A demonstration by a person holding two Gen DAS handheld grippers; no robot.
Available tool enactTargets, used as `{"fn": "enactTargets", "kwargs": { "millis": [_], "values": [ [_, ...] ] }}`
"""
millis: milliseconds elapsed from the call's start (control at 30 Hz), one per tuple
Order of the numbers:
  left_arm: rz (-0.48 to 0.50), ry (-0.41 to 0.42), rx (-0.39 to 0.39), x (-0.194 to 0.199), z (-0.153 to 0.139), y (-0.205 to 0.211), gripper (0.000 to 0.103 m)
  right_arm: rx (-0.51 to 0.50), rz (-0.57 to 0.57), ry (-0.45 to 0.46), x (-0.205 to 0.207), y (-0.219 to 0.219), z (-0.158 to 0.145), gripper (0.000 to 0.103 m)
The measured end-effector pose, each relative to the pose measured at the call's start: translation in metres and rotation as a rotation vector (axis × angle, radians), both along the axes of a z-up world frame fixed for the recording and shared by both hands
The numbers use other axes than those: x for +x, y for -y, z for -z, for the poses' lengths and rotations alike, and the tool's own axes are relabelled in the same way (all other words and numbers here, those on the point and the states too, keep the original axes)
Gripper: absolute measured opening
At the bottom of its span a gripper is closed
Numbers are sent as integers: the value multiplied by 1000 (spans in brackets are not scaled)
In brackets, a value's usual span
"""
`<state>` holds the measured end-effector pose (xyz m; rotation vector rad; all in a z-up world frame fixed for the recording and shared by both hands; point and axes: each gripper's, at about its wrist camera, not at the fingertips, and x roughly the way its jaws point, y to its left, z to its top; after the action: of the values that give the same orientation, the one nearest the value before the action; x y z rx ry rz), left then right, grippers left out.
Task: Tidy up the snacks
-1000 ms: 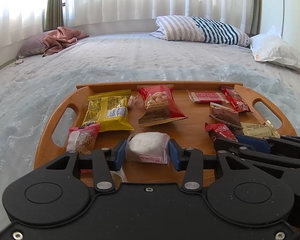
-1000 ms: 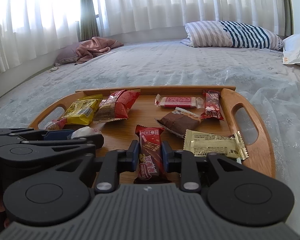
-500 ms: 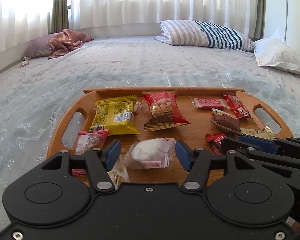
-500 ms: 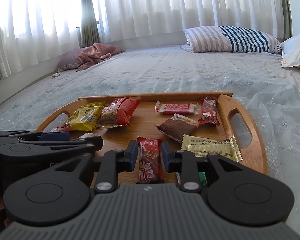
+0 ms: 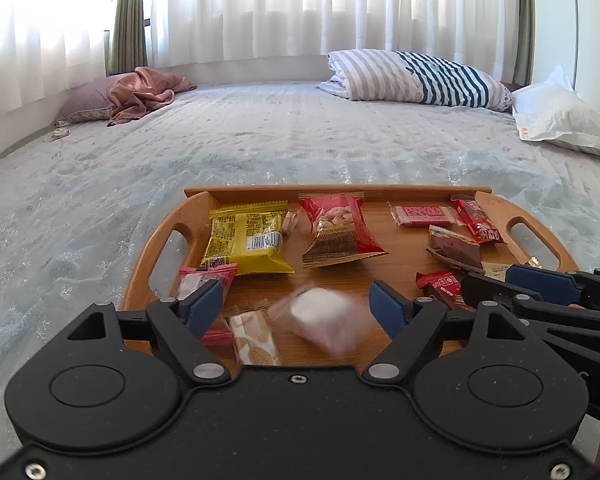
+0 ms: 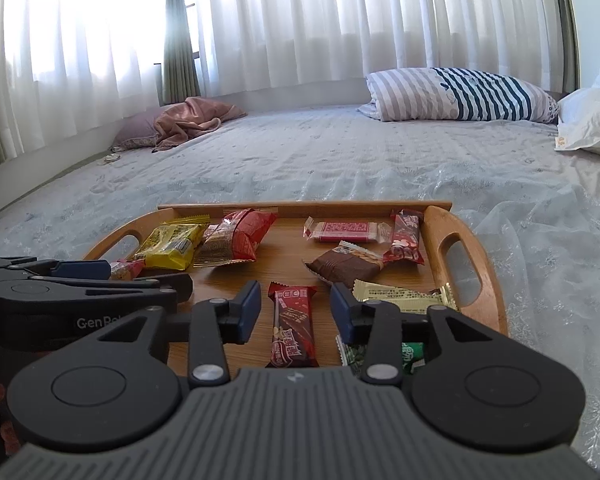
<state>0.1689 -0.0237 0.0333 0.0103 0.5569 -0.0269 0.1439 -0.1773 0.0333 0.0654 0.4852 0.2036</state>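
My left gripper [image 5: 298, 306] stands wide open over the near edge of the wooden tray [image 5: 404, 190], both blue pads clear of the white-wrapped snack [image 5: 322, 318], which shows blurred between them, so I cannot tell whether it rests on the tray. On the tray's left half lie the yellow packet [image 5: 248, 238] and, to its right, the red nut bag [image 5: 338, 230]; a small pink packet [image 5: 204, 282] sits at the tray's near left, partly behind my left finger, with a pale biscuit packet [image 5: 254, 338] beside it. My right gripper [image 6: 294, 312] is open too, its pads on either side of the red chocolate bar [image 6: 293, 326] without touching it; the bar lies flat on the tray's near right part. Further onto the tray from the bar sit the brown wafer packet [image 6: 346, 266] and a cream packet [image 6: 404, 294]
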Motion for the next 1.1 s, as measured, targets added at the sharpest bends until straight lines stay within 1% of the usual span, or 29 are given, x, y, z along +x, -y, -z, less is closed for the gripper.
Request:
{"fn": "enactTargets", "kwargs": {
  "millis": [200,567,700,900,1000,1100],
  "values": [
    [-14,4,-2,-8,-4,-3,86,-14,1,13,-7,0,-4,65],
    [-17,-4,-15,-19,-5,-6,90,-17,4,13,-15,3,-5,73],
    [-18,-16,-28,-25,-5,-8,91,-15,6,15,-20,4,-7,78],
    [-10,-30,-18,-35,-6,-9,93,-5,10,13,-29,8,-8,87],
    [-6,-39,-8,-42,-6,-8,96,6,11,7,-34,10,-10,89],
    [-1,-49,-20,-48,-5,-10,97,14,6,-3,-38,12,-10,91]
  ]
}}
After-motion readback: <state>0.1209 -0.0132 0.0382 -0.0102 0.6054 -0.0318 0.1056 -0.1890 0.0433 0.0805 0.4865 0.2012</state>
